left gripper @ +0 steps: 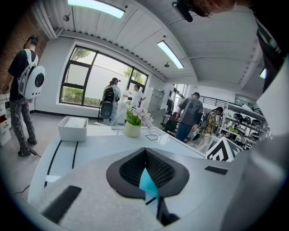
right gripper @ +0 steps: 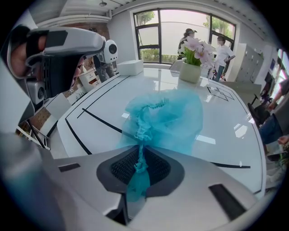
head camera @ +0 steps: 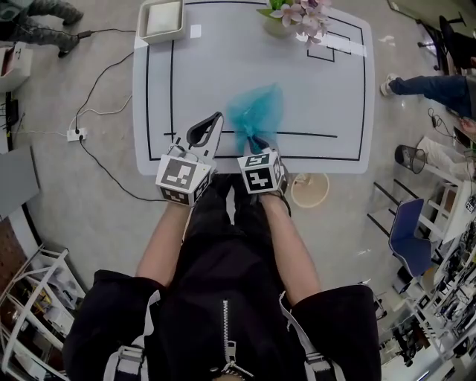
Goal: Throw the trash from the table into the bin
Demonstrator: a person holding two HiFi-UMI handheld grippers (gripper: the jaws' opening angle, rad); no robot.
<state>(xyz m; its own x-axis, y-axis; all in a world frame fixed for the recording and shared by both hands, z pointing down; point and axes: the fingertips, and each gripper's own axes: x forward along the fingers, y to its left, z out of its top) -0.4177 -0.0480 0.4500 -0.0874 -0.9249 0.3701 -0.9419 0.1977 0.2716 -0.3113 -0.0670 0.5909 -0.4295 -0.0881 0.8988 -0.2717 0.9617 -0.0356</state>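
Observation:
A crumpled teal hair-net-like piece of trash lies on the white table near its front edge. My right gripper is shut on the near end of it. In the right gripper view a gathered strip of the teal trash runs down between the jaws of the right gripper. My left gripper hovers just left of the trash, and its jaws meet at the tips. The left gripper view shows the left gripper with only a sliver of teal behind its jaws. A round beige bin stands on the floor under the table's front right edge.
A white tray sits at the table's far left corner and a flower pot at the far middle. A black mesh bin and a blue chair stand to the right. Cables run across the floor at left. People stand around the room.

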